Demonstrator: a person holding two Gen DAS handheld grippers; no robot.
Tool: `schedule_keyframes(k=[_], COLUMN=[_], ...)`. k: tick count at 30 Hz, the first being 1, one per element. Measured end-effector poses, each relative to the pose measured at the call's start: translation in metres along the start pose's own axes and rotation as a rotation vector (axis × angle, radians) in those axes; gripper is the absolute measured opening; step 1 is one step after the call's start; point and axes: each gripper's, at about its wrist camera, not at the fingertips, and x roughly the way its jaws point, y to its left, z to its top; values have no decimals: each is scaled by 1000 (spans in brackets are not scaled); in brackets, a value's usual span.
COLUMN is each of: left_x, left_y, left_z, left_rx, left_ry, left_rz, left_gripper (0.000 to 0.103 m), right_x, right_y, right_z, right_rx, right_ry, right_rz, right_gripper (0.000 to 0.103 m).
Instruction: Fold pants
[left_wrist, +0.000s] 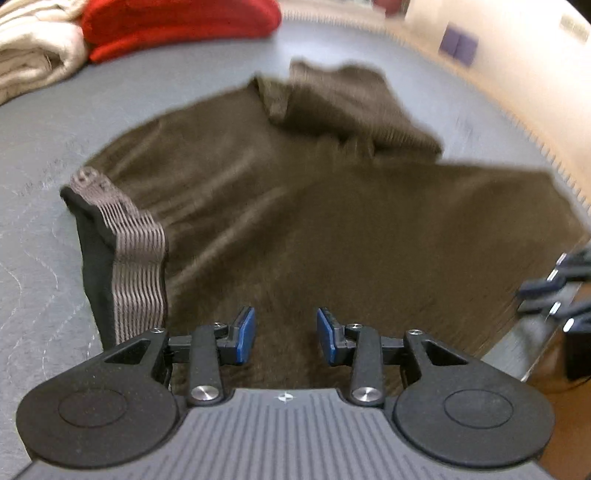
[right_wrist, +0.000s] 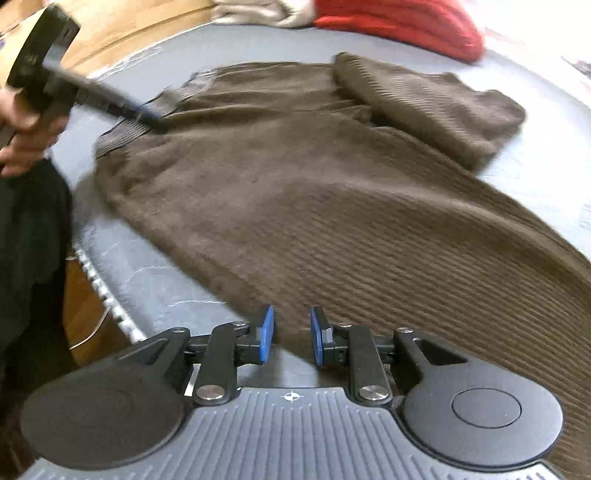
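Observation:
Brown ribbed pants lie spread on a grey table. Their grey striped waistband is at the left, partly turned up. One leg is folded back at the far side. My left gripper is open and empty, just above the fabric near the waist. In the right wrist view the pants run from the waistband to the near right. My right gripper is open and empty over the near edge of a leg. The left gripper shows blurred by the waistband.
A red folded garment and a cream one lie at the far end of the table. The table's near edge drops to a wooden floor. The person's hand and dark clothing are at the left.

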Motion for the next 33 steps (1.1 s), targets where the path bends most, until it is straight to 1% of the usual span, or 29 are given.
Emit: schedule_keyframes(k=[2,3,4,5,7,9,11,12,13,14,15,17,18,20,23,25,27,30,32,33], left_x=[19,22,22,23,23,17,11,11,11,13,17,22,24,28,28,25,20,9,5,3], left_y=[-5,-10,-13,-18,-27,-33,-40,-44,-47,-51,-52,-58,-61,-66,-65,-68,-75,-85,-89,-90], left_z=[0,0,-2,-3,-4,-5,-8,-7,-8,-7,-4,-5,-7,-9,-10,-12,-14,-18,-20,-20], left_rx=[28,50,60,68,90,91,96,100,103,105,108,116,123,126,46,18,39,97,107,97], left_ry=[105,122,119,114,85,35,-10,-21,-26,-22,-13,11,22,19,-29,-96,-166,-283,-330,-344], left_rz=[46,67,71,78,97,77,62,63,65,66,66,72,79,99,102,157,206,233,253,255], left_gripper=[41,42,48,49,49,49,49,49,50,52,54,61,62,64,68,68,70,70,70,70], right_x=[6,9,9,7,3,-6,-10,-6,-2,-1,-3,-5,-6,-5,-9,-18,-33,-64,-87,-100], right_y=[-1,-1,-1,-1,-2,-5,-10,-11,-11,-10,-9,-11,-11,-9,-6,-10,-18,-32,-40,-46], right_z=[-3,-7,-10,-11,-9,-9,-12,-15,-18,-23,-24,-21,-23,-25,-26,-21,-14,1,13,20], right_rx=[-18,-53,-75,-81,-52,-17,-12,-26,-51,-76,-80,-52,-44,-63,-92,-67,-27,16,24,42], right_ry=[34,70,73,68,56,12,1,26,58,61,54,78,84,99,92,49,-22,-153,-246,-293], right_rz=[-52,-79,-78,-75,-68,-58,-86,-121,-146,-151,-148,-129,-123,-128,-148,-165,-189,-242,-295,-311], right_gripper=[29,33,33,33,33,33,33,34,36,36,36,37,37,37,37,37,37,37,37,37])
